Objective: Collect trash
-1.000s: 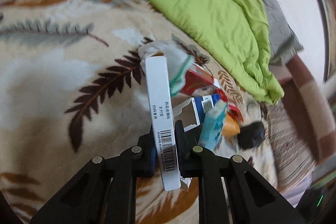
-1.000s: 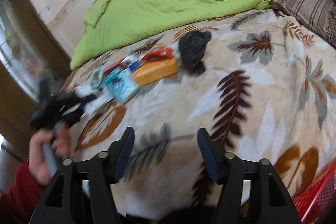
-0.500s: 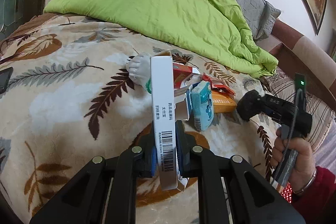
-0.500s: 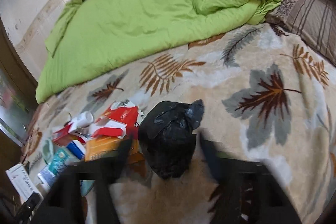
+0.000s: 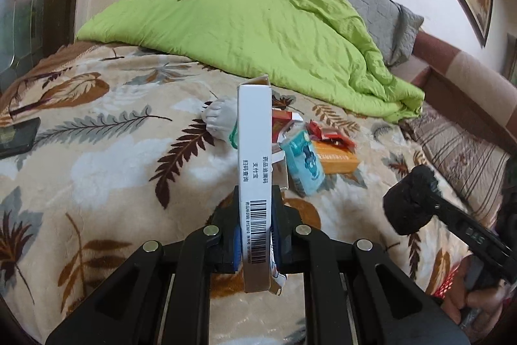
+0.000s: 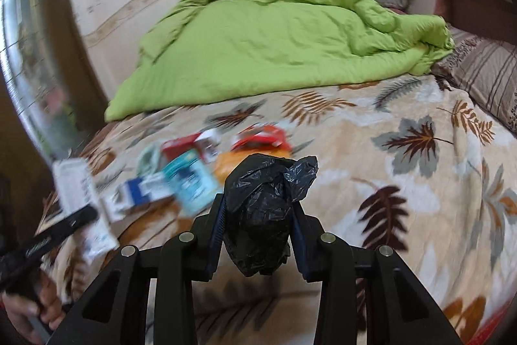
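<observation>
My left gripper (image 5: 255, 228) is shut on a long white medicine box (image 5: 253, 157) with a barcode, held upright above the bed. My right gripper (image 6: 258, 222) is shut on a crumpled black plastic bag (image 6: 261, 209); the bag also shows in the left wrist view (image 5: 408, 204), at the right. A pile of trash lies on the leaf-patterned blanket (image 5: 106, 151): a teal packet (image 5: 305, 162), an orange box (image 5: 336, 159), red wrappers (image 5: 326, 134), a white cup (image 5: 218, 120) and a blue and white box (image 6: 142, 193).
A green quilt (image 5: 245, 25) and a grey pillow (image 5: 371, 8) lie at the back of the bed. A dark phone (image 5: 17, 136) lies at the left edge. A striped cushion (image 6: 488, 76) is at the right. A red basket (image 5: 449, 280) shows low right.
My right gripper went to the black bag, shut on it and lifted it off the blanket. My left gripper tilted up and back with the white box.
</observation>
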Demonstrator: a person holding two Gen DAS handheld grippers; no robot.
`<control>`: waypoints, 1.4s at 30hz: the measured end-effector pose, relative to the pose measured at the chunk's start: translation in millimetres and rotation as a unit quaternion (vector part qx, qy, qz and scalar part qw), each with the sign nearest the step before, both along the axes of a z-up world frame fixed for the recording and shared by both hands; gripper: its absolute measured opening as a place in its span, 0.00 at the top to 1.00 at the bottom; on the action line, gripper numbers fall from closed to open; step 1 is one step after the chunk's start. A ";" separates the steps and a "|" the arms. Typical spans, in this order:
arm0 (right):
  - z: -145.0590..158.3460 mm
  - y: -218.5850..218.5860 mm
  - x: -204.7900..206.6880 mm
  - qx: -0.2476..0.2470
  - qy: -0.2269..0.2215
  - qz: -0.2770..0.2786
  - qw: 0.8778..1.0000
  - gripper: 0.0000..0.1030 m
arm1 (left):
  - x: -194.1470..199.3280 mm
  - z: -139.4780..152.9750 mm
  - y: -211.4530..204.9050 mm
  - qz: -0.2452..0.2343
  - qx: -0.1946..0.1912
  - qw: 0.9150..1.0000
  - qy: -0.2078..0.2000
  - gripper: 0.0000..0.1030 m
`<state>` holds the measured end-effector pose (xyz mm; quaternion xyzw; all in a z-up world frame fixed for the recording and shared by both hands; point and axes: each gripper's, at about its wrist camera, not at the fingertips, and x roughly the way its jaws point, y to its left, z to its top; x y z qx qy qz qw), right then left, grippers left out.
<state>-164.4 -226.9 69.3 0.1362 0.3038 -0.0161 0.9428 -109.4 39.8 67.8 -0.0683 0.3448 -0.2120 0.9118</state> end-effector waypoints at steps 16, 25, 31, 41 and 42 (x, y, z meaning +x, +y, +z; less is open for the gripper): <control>2.5 17.7 -21.9 -0.035 -0.014 0.014 0.999 0.61 | 1.0 -26.1 43.1 0.059 -0.015 0.995 0.076 0.86; 0.4 16.2 -23.9 -0.027 -0.014 0.015 0.999 0.61 | -2.1 -27.5 59.9 0.082 -0.025 0.993 0.085 0.81; -0.7 15.4 -23.3 -0.020 -0.011 0.014 1.000 0.61 | -10.3 -19.4 59.6 0.074 -0.021 0.995 0.066 0.87; 2.4 18.4 -29.0 -0.026 -0.025 0.014 0.999 0.61 | -44.6 19.9 -4.7 -0.004 0.047 0.998 -0.047 0.88; 3.0 20.3 -31.1 -0.028 -0.026 0.017 0.999 0.61 | -49.2 20.4 -13.8 -0.015 0.055 0.997 -0.055 0.88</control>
